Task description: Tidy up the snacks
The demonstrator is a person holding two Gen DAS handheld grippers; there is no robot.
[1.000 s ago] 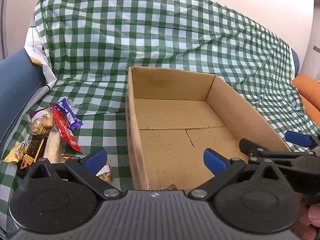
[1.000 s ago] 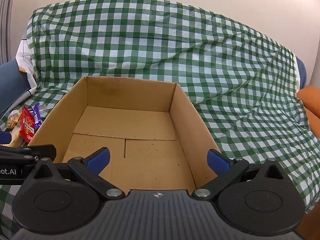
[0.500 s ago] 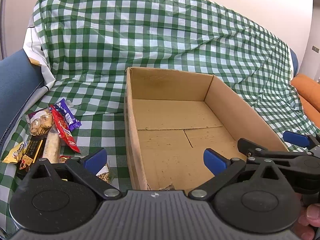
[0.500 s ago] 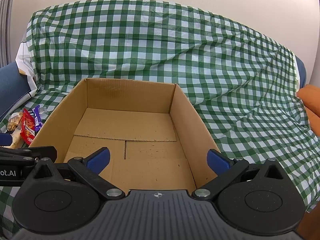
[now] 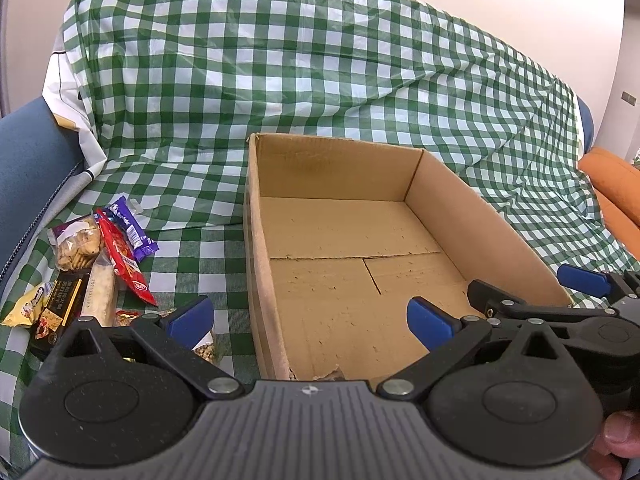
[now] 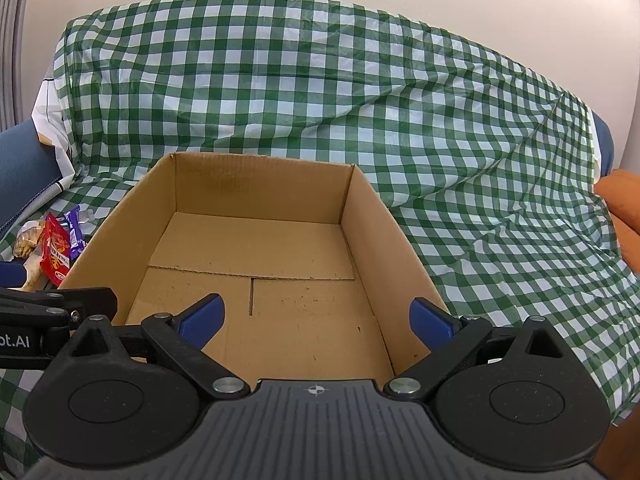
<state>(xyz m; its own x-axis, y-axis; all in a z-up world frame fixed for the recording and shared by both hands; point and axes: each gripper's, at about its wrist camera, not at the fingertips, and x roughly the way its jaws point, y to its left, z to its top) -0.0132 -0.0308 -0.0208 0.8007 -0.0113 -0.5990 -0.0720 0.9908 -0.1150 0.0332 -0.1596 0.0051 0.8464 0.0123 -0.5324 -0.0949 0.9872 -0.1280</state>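
An open cardboard box (image 5: 448, 208) (image 6: 376, 216) with nothing in it sits on a green checked cloth. Left of it lies a heap of snacks: a red packet (image 5: 124, 264) (image 6: 54, 254), a purple bar (image 5: 132, 228), a clear bag of crackers (image 5: 76, 246), a black-and-gold pack (image 5: 54, 308) and a pale wafer pack (image 5: 100, 292). My left gripper (image 5: 310, 318) is open over the box's near left wall, holding nothing. My right gripper (image 6: 316, 316) is open over the box's near end, also holding nothing, and shows at the right of the left wrist view.
The checked cloth (image 6: 320, 100) drapes a sofa back behind the box. A blue cushion (image 5: 28, 172) stands at the far left and an orange cushion (image 5: 616, 184) at the right. A white wall rises behind. A person's fingertips (image 5: 620, 436) show at the lower right.
Both views have tilted up and drawn back slightly, so the box and snacks sit lower in the frames. Neither gripper has opened or shut.
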